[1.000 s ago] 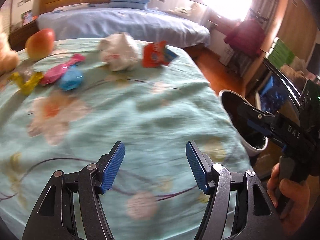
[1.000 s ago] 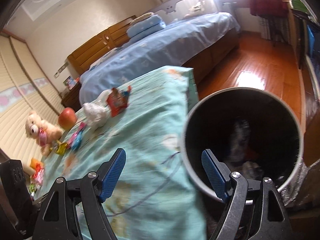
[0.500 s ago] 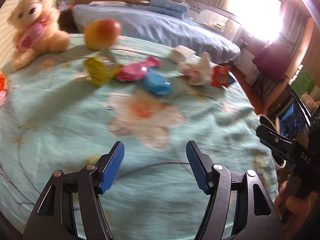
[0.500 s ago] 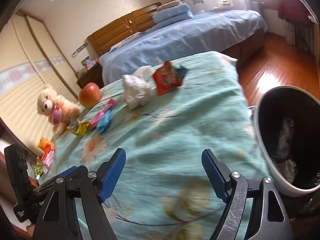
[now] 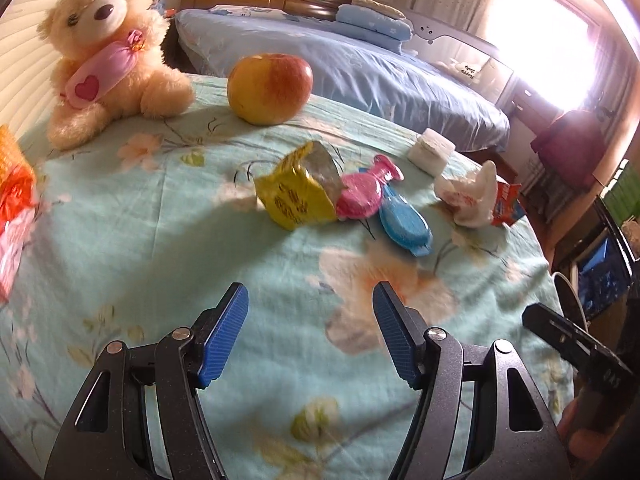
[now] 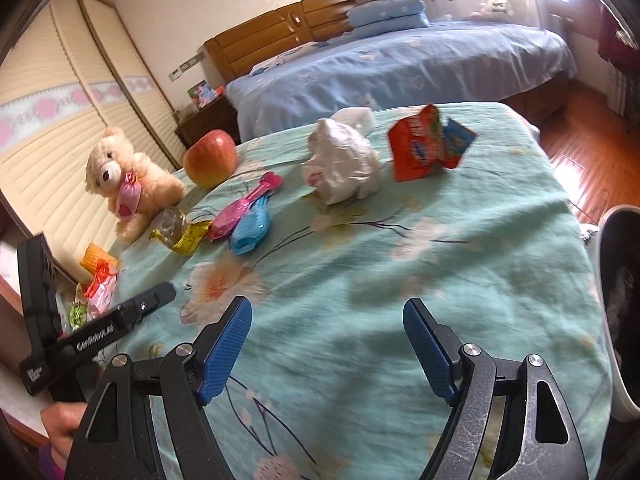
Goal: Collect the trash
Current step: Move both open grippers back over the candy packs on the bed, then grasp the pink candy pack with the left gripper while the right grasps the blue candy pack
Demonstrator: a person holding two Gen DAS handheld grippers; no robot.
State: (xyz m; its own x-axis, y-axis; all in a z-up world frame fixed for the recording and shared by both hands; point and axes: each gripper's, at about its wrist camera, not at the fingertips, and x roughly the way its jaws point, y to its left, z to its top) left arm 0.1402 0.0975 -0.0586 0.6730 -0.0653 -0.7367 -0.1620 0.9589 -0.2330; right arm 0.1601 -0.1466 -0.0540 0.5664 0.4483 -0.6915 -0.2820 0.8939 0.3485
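Trash lies on a bed with a green flowered cover [image 5: 200, 248]. A yellow wrapper [image 5: 294, 196] [image 6: 184, 236] sits beside a pink wrapper [image 5: 362, 194] [image 6: 240, 206] and a blue one [image 5: 404, 222] [image 6: 250, 230]. Further right are a crumpled white bag [image 5: 468, 196] [image 6: 344, 162] and a red and blue packet [image 5: 508, 204] [image 6: 424, 148]. My left gripper [image 5: 310, 338] hangs open over the cover, short of the yellow wrapper. My right gripper [image 6: 328, 350] is open and empty above bare cover. The bin [image 6: 620, 312] stands at the bed's right edge.
A teddy bear [image 5: 104, 48] [image 6: 128, 184], an apple [image 5: 270, 88] [image 6: 210, 158] and a small white pack [image 5: 432, 152] rest at the far side. Orange and red packets [image 5: 12, 208] [image 6: 100, 280] lie at the left edge. A blue bed [image 6: 400, 68] stands behind.
Both views have swung left across the bed, away from the bin. The teddy bear, apple and wrappers have come closer in the left wrist view. Both grippers stay open and empty.
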